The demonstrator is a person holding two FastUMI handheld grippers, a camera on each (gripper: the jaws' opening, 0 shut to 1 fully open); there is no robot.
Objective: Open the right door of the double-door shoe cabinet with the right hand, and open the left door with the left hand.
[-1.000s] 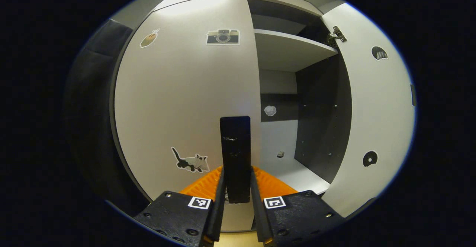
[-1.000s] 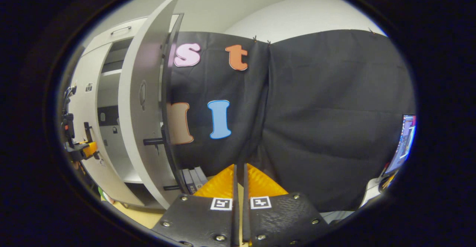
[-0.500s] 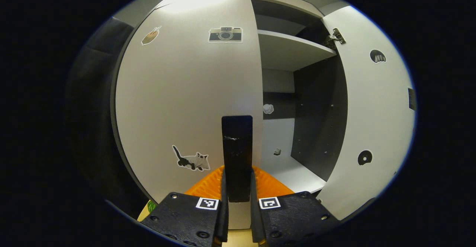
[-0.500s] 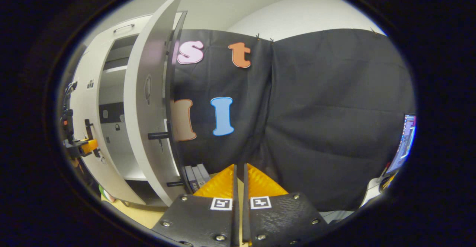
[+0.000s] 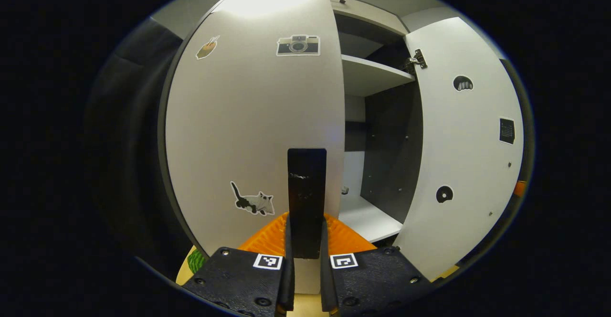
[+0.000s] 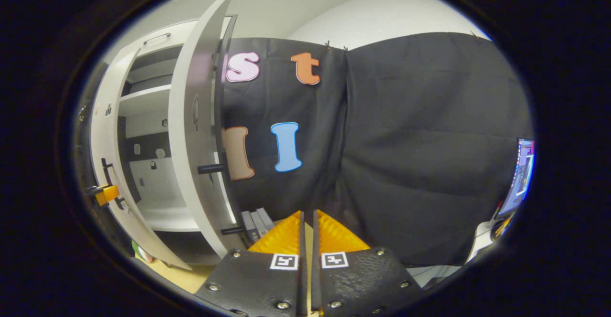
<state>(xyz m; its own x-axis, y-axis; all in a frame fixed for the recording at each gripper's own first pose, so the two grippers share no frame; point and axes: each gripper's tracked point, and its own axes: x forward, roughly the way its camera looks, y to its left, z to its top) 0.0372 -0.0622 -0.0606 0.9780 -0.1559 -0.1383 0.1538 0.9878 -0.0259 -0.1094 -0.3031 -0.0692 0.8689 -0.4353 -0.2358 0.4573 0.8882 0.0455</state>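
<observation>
Both doors point(image 5: 258, 116) ajar; left gripper point(image 5: 305, 240) clamps handle point(image 5: 306, 202); right gripper point(image 6: 308, 233) closed; shelf point(image 5: 370, 71) seemingly bare.

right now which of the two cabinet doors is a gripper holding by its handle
The left door, the one with camera and cat stickers: the left gripper clamps its black handle. The right door hangs open, untouched.

The left door point(image 5: 253, 116) and right door point(image 5: 463, 154) of the shoe cabinet look like smooth, matt white laminated board, with flat printed stickers point(image 5: 298, 45) stuck on their faces. The left door's handle point(image 5: 306, 202) is a dark matt bar with a scuffed patch, and the small hinge point(image 5: 416, 59) at the top of the right door looks like bright metal. On the right, the booth wall point(image 6: 405, 140) is matt black cloth hanging in soft folds.
</observation>
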